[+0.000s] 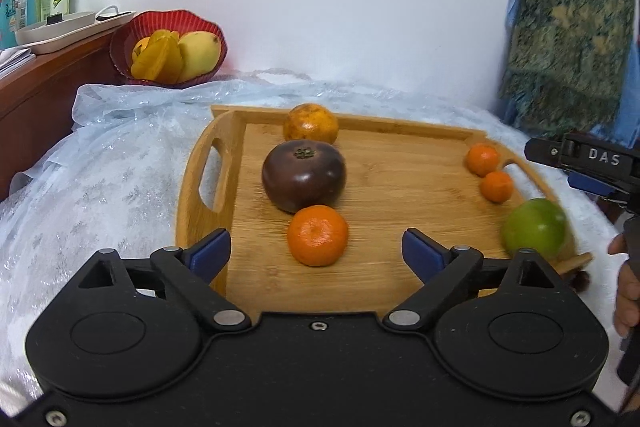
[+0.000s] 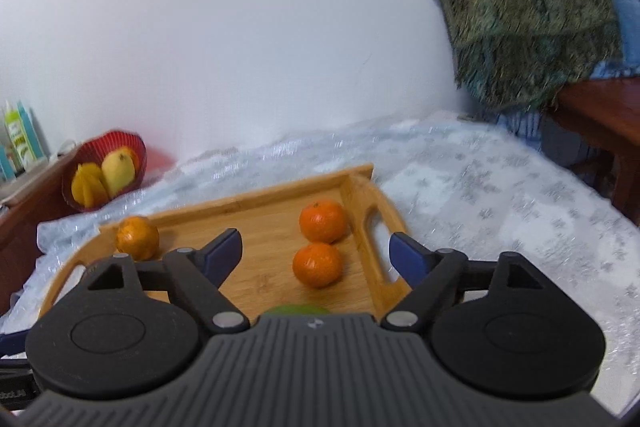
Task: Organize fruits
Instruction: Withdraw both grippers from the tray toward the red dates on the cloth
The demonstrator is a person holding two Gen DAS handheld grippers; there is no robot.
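A wooden tray [image 1: 400,195] holds a dark purple fruit [image 1: 304,175], a mottled orange [image 1: 310,123] behind it, a tangerine [image 1: 317,235] in front, two small tangerines [image 1: 489,171] at the right, and a green citrus [image 1: 534,227] near the front right corner. My left gripper [image 1: 316,253] is open, its fingers either side of the near tangerine, just short of it. My right gripper [image 2: 316,253] is open over the tray [image 2: 264,223], around the two small tangerines [image 2: 320,243]; the green citrus [image 2: 298,309] peeks below it. In the left wrist view, the right gripper [image 1: 588,167] is at the right edge.
A red bowl [image 1: 168,47] with yellow fruits stands at the back left against the wall. A wooden shelf [image 1: 48,83] with bottles and a white dish is on the left. A patterned cloth [image 1: 568,27] hangs at the right. A shiny plastic sheet [image 1: 112,163] covers the table.
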